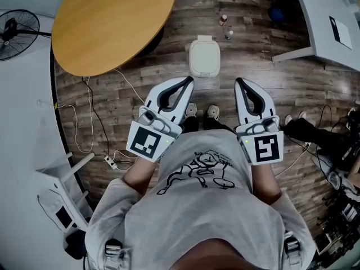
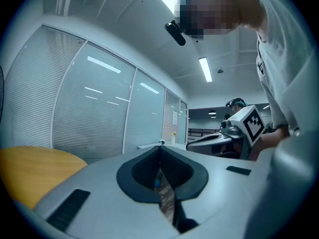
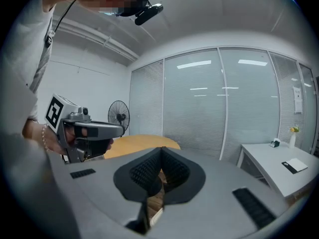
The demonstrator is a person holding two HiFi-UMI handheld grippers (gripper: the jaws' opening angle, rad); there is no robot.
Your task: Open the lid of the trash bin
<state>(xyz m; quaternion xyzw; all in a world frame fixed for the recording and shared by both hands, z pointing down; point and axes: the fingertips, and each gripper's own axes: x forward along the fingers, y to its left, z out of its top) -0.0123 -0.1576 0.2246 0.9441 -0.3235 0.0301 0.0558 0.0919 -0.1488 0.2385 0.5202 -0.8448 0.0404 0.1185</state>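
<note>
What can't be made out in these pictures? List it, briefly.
- Head view: the trash bin shows from above only; how its lid opens is too small to tell.
- Head view: two small items beyond it are too small to name.
- Both gripper views: the bin is out of frame; the left gripper and right gripper, tongs shut, fill the lower part.

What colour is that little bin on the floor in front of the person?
The trash bin is pale cream, clearest in the head view.
</note>
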